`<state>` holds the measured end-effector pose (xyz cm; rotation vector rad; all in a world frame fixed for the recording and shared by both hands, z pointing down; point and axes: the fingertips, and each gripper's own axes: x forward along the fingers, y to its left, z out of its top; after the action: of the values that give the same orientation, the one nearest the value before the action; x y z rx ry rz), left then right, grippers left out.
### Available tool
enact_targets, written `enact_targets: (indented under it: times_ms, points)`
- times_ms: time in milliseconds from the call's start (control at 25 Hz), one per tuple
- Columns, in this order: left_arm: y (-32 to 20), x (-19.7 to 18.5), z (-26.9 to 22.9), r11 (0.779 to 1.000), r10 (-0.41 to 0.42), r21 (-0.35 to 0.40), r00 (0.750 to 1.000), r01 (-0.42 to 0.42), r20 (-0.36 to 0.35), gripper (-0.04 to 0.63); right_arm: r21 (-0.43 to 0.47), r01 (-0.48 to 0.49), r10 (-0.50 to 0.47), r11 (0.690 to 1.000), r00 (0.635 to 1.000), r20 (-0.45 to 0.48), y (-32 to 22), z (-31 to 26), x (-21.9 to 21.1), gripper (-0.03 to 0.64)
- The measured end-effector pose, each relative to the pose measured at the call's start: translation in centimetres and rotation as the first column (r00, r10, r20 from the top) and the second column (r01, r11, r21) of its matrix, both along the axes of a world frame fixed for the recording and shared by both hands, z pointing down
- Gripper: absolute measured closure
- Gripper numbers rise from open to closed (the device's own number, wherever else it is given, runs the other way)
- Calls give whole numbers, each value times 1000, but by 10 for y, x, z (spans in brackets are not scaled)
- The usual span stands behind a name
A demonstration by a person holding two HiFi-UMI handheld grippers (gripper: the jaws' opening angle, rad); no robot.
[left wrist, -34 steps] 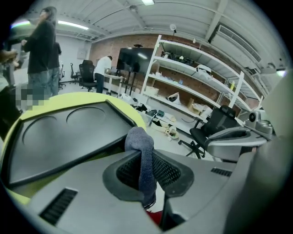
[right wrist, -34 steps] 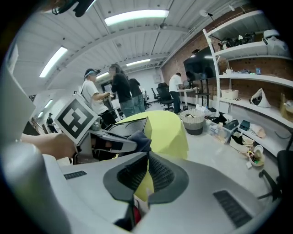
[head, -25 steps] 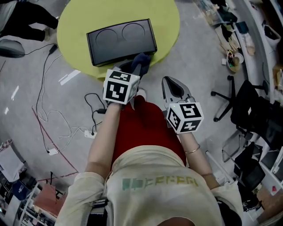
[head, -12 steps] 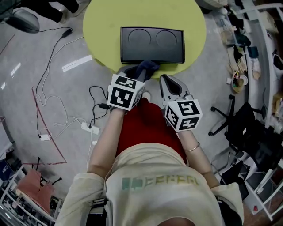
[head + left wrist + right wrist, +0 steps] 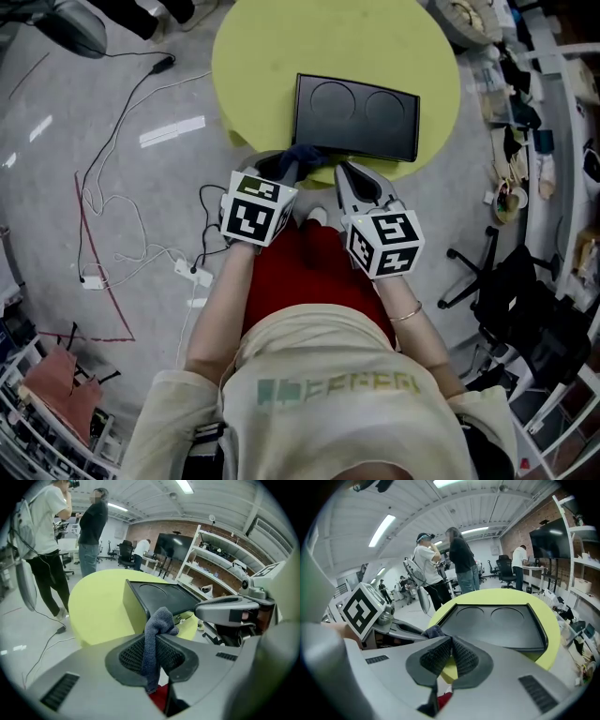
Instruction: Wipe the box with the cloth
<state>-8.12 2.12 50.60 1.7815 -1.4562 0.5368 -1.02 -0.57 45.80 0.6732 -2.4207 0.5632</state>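
A black box (image 5: 356, 117) with two round recesses in its lid lies on the round yellow-green table (image 5: 262, 47). My left gripper (image 5: 286, 167) is shut on a dark blue cloth (image 5: 302, 155), held just off the box's near left corner. In the left gripper view the cloth (image 5: 157, 625) sticks up from between the jaws, with the box (image 5: 159, 597) right behind it. My right gripper (image 5: 354, 173) is shut on nothing at the table's near edge, in front of the box (image 5: 497, 623). The cloth (image 5: 433, 631) shows at its left.
White and red cables (image 5: 112, 234) trail over the grey floor at left. Office chairs (image 5: 506, 281) and cluttered benches stand at right. Two people (image 5: 70, 545) stand beyond the table. A wall screen (image 5: 176, 550) and shelves lie further back.
The view has shifted so table and box sit further right. Both grippers have come closer to the box's near edge, the cloth still held in the left one.
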Motion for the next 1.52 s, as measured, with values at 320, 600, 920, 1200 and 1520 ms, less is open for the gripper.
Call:
enact_targets:
  times_ms: [320, 600, 920, 1200, 1520]
  points:
    - [22, -71, -11, 998, -58, 0, 997, 58, 45, 531, 21, 26, -26, 999, 1000, 5, -3, -8, -50, 578]
    - [-12, -135, -33, 994, -75, 88, 996, 70, 53, 532, 61, -13, 13, 998, 1000, -4, -16, -18, -83, 578]
    - [-77, -159, -40, 989, 8, 146, 999, -13, 32, 532, 78, -130, 134, 988, 990, -40, -30, -24, -87, 578]
    - [-109, -140, -36, 982, 109, 157, 994, -106, -8, 532, 56, -205, 208, 977, 976, -62, -33, -20, -81, 578]
    - [-104, -116, -24, 978, 153, 153, 987, -145, -42, 532, 29, -197, 198, 980, 978, -69, -30, -7, -75, 578]
